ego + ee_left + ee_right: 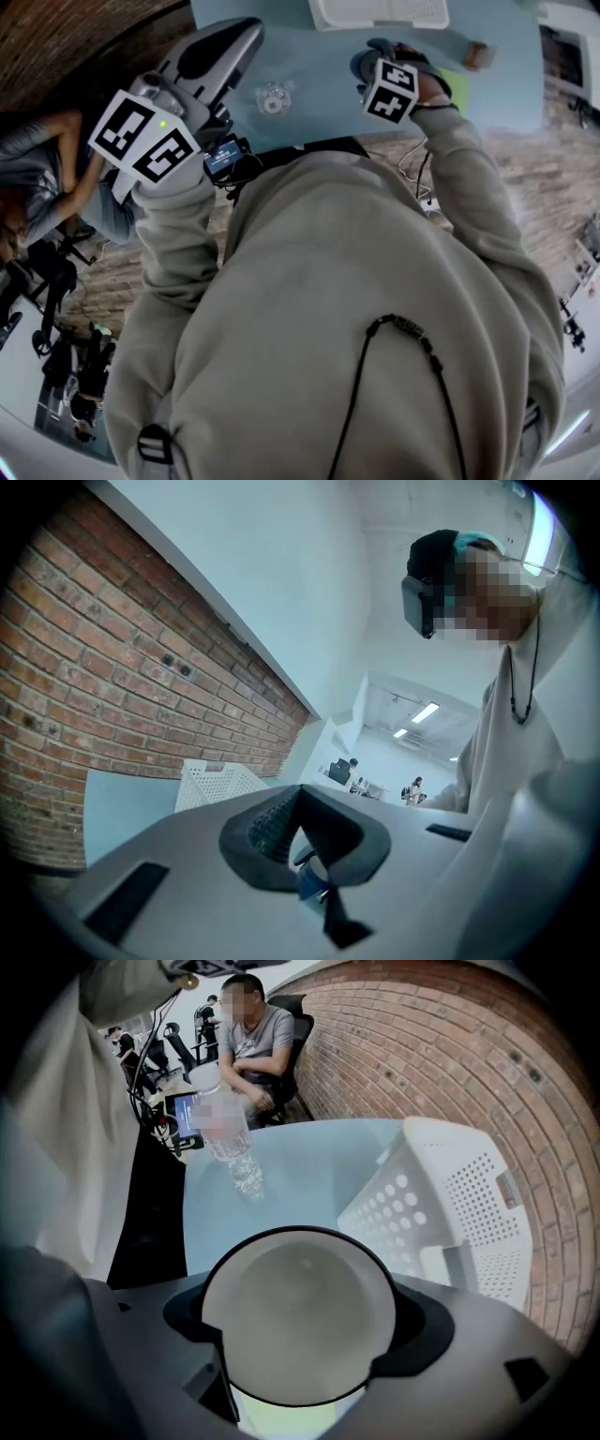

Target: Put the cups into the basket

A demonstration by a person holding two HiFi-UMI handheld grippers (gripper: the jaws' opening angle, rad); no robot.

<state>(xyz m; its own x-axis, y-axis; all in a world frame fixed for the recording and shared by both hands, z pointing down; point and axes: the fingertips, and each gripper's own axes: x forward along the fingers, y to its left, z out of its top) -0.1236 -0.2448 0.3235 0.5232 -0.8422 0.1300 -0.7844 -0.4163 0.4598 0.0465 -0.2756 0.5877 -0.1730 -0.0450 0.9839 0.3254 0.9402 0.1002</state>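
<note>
- Red brick wall (450, 1044) backs a pale blue desk (319, 56) carrying a white perforated plastic basket (450, 1204).
- Right gripper (302, 1335): jaws clamp a round white cup (298, 1297), near the basket, outside it.
- Left gripper (302, 841): jaws together, empty.
- Clear glass cup (272, 97) stands on the desk.

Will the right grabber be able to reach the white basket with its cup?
Probably yes. The right gripper holds the white cup, and the basket stands close beside it with only bare table between.

Glass (272, 97) on table (328, 66), basket (380, 11) behind it
</note>
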